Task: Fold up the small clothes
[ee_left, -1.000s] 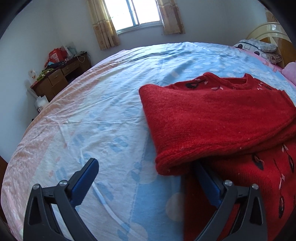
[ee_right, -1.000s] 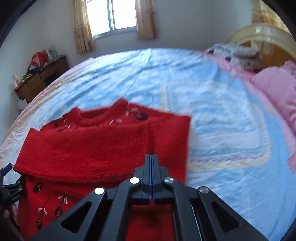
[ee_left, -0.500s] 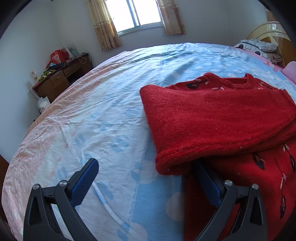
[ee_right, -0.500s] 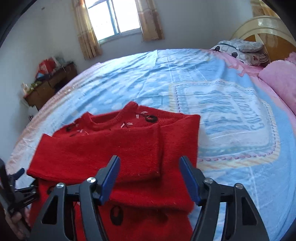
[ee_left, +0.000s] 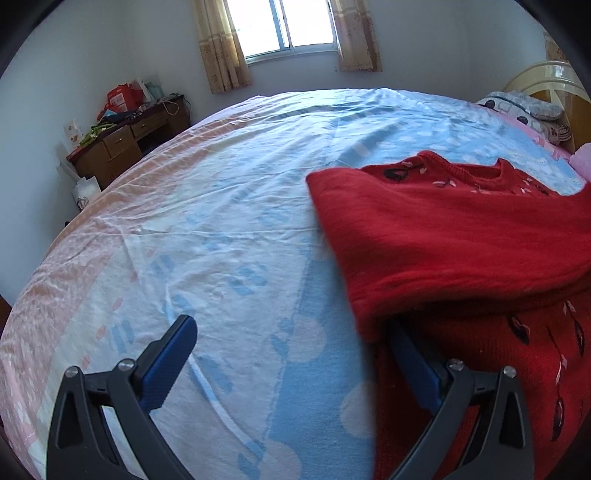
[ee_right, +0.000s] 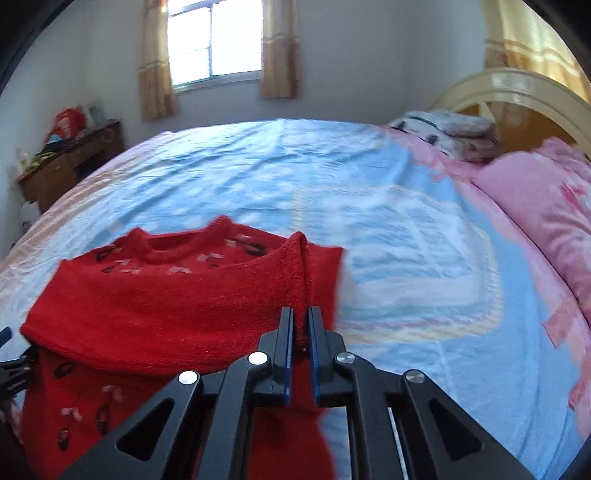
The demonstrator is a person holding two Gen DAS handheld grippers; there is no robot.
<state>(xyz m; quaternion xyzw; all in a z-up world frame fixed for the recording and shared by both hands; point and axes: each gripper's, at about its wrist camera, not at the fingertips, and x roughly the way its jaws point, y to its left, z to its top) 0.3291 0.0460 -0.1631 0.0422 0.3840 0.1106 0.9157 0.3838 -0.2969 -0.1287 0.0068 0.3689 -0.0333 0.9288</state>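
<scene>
**Tongs at both sides of a half-folded red sweater**

Right tongs (ee_right: 301, 325) are pinching a raised ridge of the red sweater (ee_right: 177, 306), their blue-faced fingers (ee_right: 286, 343) drawn close with a strip of knit squeezed between them. That ridge is the cuff end of a sleeve folded across the chest; it stands up just ahead of the fingertips. Beyond it lies the round collar with dark and pale embroidery, and further off stretches the blue patterned bed sheet (ee_right: 388, 229). Off to the right side of these tongs sit pink pillows (ee_right: 543, 206), with a cream headboard (ee_right: 517, 96) behind them.

Left tongs (ee_left: 291, 350) are spread wide. Their left finger (ee_left: 170, 358) hovers over bare bed sheet (ee_left: 207, 229), clear of the knit. Their right finger (ee_left: 413, 362) reaches in under the folded edge of the sweater (ee_left: 461, 236), its tip hidden by the fold, so whether it touches the cloth I cannot tell. Nothing is gripped between the two.

From the left tongs, the sweater lies ahead and to the right, flat on the bed, the folded sleeve covering its upper half and the embroidered lower body showing close by on the right. Far ahead to the left stands a wooden desk (ee_left: 125, 140) piled with clutter, and a curtained window (ee_left: 288, 29) is straight ahead on the back wall.
</scene>
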